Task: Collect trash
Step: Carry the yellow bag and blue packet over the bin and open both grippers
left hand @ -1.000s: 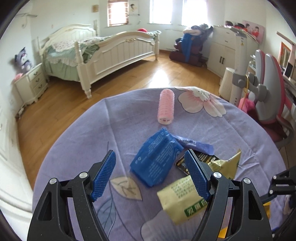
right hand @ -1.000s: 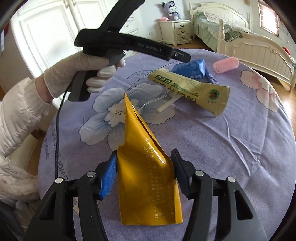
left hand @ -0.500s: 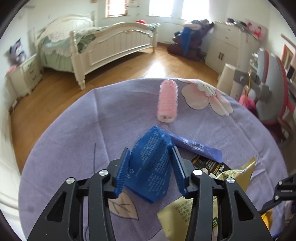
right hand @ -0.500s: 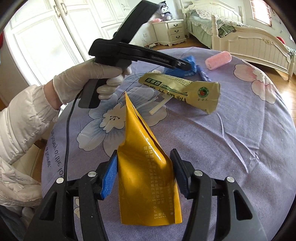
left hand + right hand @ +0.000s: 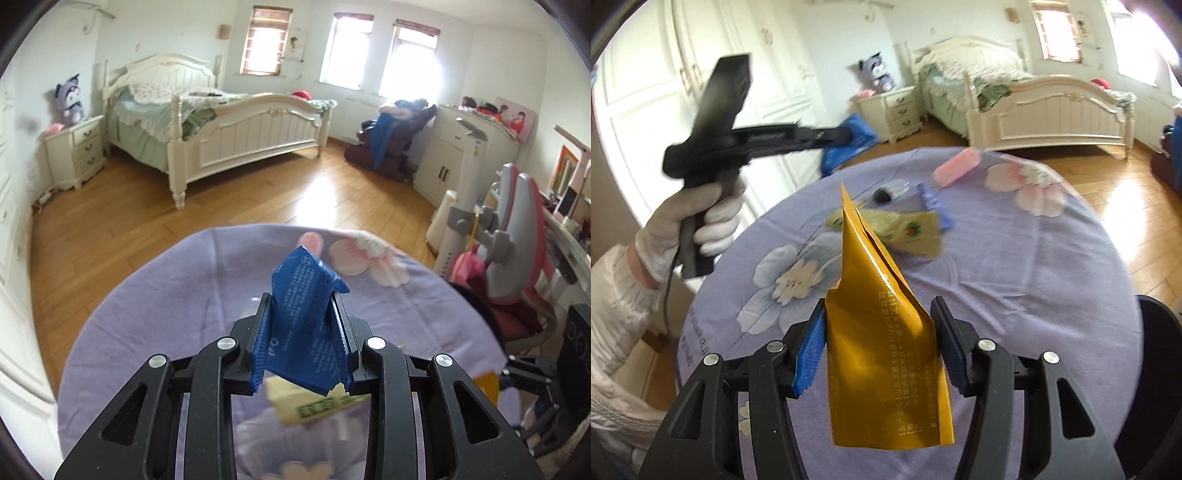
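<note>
My left gripper (image 5: 301, 325) holds a crumpled blue wrapper (image 5: 303, 291) above the round purple-clothed table (image 5: 155, 314); its jaws are still closing, with both pads pressing the wrapper. The right wrist view shows that gripper (image 5: 842, 136) raised at the table's far left, blue wrapper (image 5: 857, 140) at its tip. My right gripper (image 5: 879, 314) is shut on a gold pouch (image 5: 886, 350) that stands upright. On the cloth lie a pale yellow wrapper (image 5: 908, 230), a thin blue sachet (image 5: 936, 205), a small dark item (image 5: 882, 194) and a pink roller (image 5: 956, 166).
A gloved hand (image 5: 713, 218) in a white sleeve holds the left gripper. A black object (image 5: 1160, 350) stands at the table's right edge. Beyond the table are wooden floor, a white bed (image 5: 240, 136), a nightstand (image 5: 75, 155) and a pink-grey chair (image 5: 517, 240).
My left gripper closed on the blue wrapper and lifted it off the cloth. My right gripper moved a little with the gold pouch still in it.
</note>
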`<state>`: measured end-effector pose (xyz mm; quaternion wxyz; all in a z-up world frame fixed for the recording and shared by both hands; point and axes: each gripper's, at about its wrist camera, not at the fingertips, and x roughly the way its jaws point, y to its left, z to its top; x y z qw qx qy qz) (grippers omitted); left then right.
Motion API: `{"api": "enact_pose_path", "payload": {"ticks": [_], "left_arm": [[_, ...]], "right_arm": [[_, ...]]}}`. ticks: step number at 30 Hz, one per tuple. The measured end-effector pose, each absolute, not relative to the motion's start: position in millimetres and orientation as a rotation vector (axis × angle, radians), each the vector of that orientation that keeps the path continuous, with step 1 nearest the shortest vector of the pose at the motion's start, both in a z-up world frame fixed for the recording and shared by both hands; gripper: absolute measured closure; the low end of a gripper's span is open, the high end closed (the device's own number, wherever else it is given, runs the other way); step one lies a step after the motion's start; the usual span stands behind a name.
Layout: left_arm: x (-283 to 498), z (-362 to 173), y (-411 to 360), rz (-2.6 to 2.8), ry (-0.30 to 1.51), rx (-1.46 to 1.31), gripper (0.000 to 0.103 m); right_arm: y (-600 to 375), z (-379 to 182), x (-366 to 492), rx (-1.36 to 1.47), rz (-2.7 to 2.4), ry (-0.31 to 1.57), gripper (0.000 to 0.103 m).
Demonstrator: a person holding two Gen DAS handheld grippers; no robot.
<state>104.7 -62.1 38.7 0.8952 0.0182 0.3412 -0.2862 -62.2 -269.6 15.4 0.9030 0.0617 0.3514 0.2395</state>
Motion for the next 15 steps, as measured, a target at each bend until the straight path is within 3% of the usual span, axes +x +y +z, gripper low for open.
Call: {"api": "enact_pose_path", "payload": {"ticks": [9, 15], "left_arm": [[51.6, 46.3, -161.1, -0.793, 0.701, 0.003, 0.072], [33.6, 26.6, -230.0, -0.899, 0.748, -0.038, 0.072]], "right_arm": [[-349.0, 40.9, -90.5, 0.214, 0.263, 0.544, 0.048], [-390.9, 34.2, -98.8, 0.210, 0.103, 0.528, 0.048]]}}
